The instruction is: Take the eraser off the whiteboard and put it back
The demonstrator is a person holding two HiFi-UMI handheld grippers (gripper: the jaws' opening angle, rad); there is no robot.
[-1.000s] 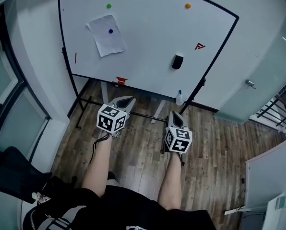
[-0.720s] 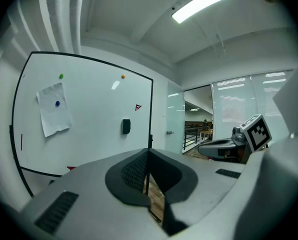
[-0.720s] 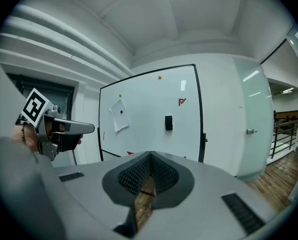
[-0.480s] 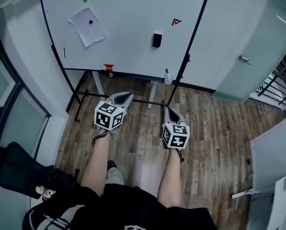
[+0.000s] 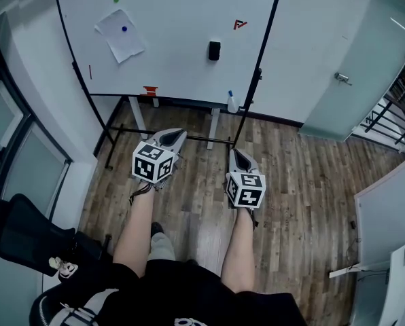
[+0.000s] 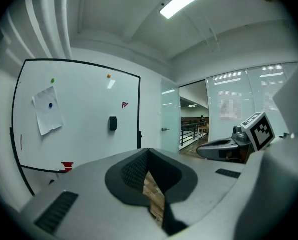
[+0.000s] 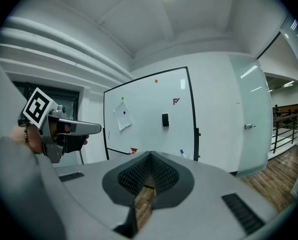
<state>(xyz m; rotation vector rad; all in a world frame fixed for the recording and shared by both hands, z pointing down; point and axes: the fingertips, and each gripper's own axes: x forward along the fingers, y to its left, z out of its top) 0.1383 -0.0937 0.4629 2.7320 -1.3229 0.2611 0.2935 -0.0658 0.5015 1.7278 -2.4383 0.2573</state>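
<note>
Head view: eraser (image 5: pixel 214 50) sits on whiteboard (image 5: pixel 175 66), well ahead of left gripper (image 5: pixel 172 137) and right gripper (image 5: pixel 238 157); open wood floor (image 5: pixel 304 182) lies between.
Left gripper view: jaws together, nothing held; eraser right of pinned paper (image 6: pixel 46 111).
Right gripper view: jaws together, nothing held; glass door (image 7: pixel 246 124) beyond the board's right edge.

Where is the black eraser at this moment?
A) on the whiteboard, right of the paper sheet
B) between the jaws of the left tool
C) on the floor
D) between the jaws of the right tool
A: the eraser sits on the whiteboard; the left tool and the right tool are shut, empty.
</note>
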